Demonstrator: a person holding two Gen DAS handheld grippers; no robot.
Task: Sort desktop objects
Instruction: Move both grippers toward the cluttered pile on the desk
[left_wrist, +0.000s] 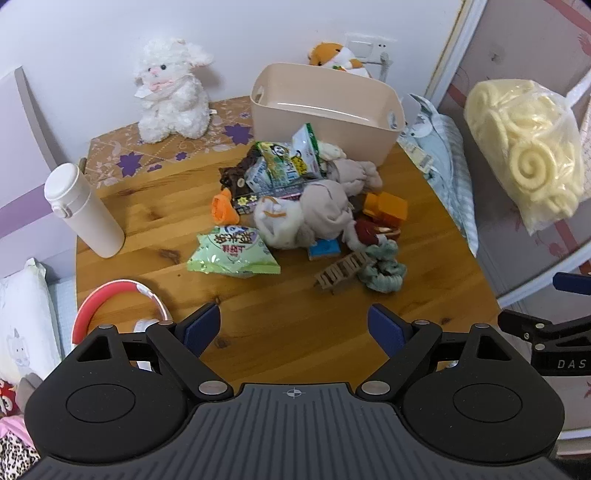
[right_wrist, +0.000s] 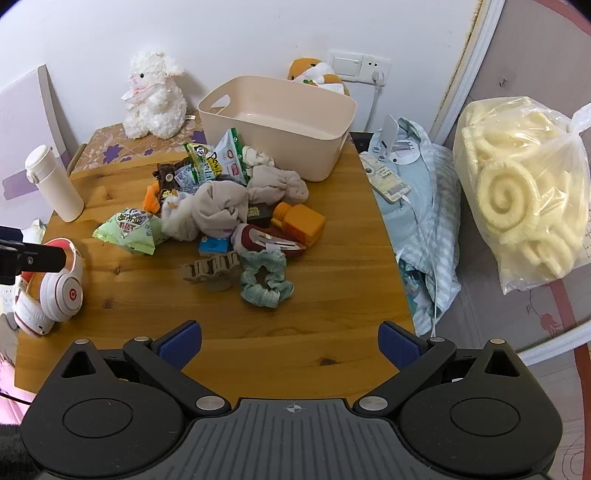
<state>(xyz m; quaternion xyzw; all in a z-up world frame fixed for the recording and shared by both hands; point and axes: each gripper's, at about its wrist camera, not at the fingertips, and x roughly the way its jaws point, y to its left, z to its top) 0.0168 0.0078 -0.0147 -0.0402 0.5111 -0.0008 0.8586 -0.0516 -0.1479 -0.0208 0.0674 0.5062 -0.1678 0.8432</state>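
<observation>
Pile of desktop clutter (right_wrist: 229, 206) sits mid-table on the wooden table (right_wrist: 325, 295), just in front of the beige bin (right_wrist: 280, 122), which I see empty at the far edge. In the pile: green snack bag (left_wrist: 232, 253) on the near left side, snack packets (left_wrist: 284, 162) leaning up against the bin's front wall, grey-beige socks (right_wrist: 221, 206) bunched in the middle, orange bottle (right_wrist: 299, 221) on the right, dark red hair clip (right_wrist: 269, 238) in front of it, tan claw clip (right_wrist: 210, 269) and teal scrunchie (right_wrist: 264, 282) closest to me, touching each other. Left gripper (left_wrist: 293, 330) hangs over the near table edge, jaws spread wide, nothing between the blue pads (left_wrist: 201, 326). Right gripper (right_wrist: 290, 345) same deal: fully spread, empty, over bare wood short of the scrunchie. Both angled down toward the pile, neither touching anything. Around it: white bottle (left_wrist: 83, 210) upright on the left, red-and-white headphones (right_wrist: 55, 284) at the near left corner, white plush lamb (left_wrist: 171, 90) on a patterned box (left_wrist: 110, 155) at the back left, orange plush (right_wrist: 314, 74) behind the bin. Off the table to the right: striped blue fabric (right_wrist: 424, 221) with a phone (right_wrist: 384, 179) on it, and a clear bag of pale foam coils (right_wrist: 517, 192).
</observation>
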